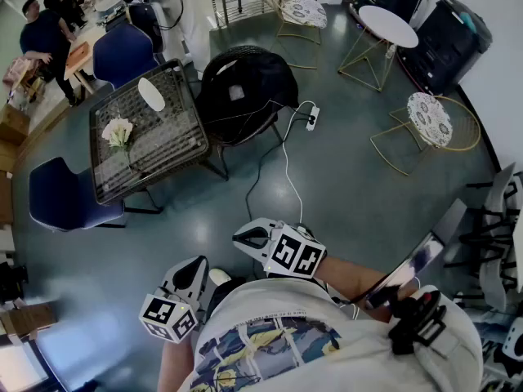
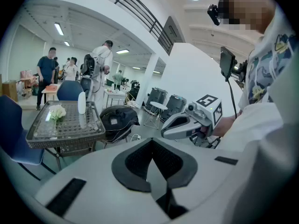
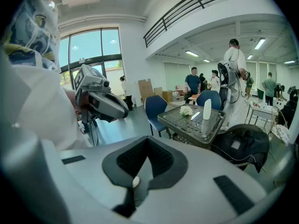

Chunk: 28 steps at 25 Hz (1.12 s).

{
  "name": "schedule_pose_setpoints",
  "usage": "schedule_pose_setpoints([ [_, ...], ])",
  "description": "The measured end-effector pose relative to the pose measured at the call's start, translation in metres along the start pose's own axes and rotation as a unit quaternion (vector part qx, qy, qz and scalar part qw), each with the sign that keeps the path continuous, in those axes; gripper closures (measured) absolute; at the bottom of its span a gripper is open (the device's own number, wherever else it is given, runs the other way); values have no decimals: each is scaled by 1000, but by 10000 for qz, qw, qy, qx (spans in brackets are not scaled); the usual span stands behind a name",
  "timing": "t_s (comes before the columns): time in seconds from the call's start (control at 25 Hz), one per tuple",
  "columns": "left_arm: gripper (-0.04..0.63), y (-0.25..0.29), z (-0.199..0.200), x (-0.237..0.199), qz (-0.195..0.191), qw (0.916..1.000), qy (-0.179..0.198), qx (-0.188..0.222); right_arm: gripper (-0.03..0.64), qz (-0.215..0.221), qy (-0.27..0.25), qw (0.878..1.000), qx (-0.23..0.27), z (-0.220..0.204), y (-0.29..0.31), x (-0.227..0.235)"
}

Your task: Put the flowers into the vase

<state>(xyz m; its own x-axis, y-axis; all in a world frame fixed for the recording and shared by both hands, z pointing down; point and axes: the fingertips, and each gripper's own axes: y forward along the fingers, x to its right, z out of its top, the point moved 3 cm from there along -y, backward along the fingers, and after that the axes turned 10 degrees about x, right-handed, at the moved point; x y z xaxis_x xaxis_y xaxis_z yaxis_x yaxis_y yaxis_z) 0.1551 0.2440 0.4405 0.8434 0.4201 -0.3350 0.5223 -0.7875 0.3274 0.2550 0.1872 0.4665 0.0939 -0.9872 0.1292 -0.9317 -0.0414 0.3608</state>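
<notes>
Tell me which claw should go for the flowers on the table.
Left, narrowly. The left claw and right claw are both shut, empty and far from the table; the flowers lie on the left claw's side of it.

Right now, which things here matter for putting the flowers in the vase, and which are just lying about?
For the job:
flowers
vase
table that both rest on
left gripper and right gripper, both shut and empty

Just lying about:
black chair
blue chair
power strip
round white table
</notes>
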Motion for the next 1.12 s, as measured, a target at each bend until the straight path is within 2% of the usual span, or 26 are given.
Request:
schedule_pose_setpoints([
  [0.16, 586, 7, 7, 13, 78, 9999, 126, 50, 608, 140, -4, 9999, 83, 1, -10, -8],
  [0.4, 586, 5, 0, 21, 278, 9995, 110, 74, 609, 274, -109, 9994, 164, -1, -12, -10],
  [0.68, 586, -18, -10, -2, 692, 9974, -104, 164, 607, 556, -171, 9982, 137, -1, 9, -14],
  [0.76, 586, -18, -15, -11, 647, 9977, -153, 146, 607, 522, -80, 9985, 160, -3, 16, -12],
  [0.88, 586, -10, -13, -21, 398, 9990, -152, 133, 607, 232, 61, 9995, 181, -1, 16, -4],
  [1.12, 586, -20, 18, -69, 318, 9986, -98, 416, 606, 139, 128, 9996, 227, 26, 60, 15],
])
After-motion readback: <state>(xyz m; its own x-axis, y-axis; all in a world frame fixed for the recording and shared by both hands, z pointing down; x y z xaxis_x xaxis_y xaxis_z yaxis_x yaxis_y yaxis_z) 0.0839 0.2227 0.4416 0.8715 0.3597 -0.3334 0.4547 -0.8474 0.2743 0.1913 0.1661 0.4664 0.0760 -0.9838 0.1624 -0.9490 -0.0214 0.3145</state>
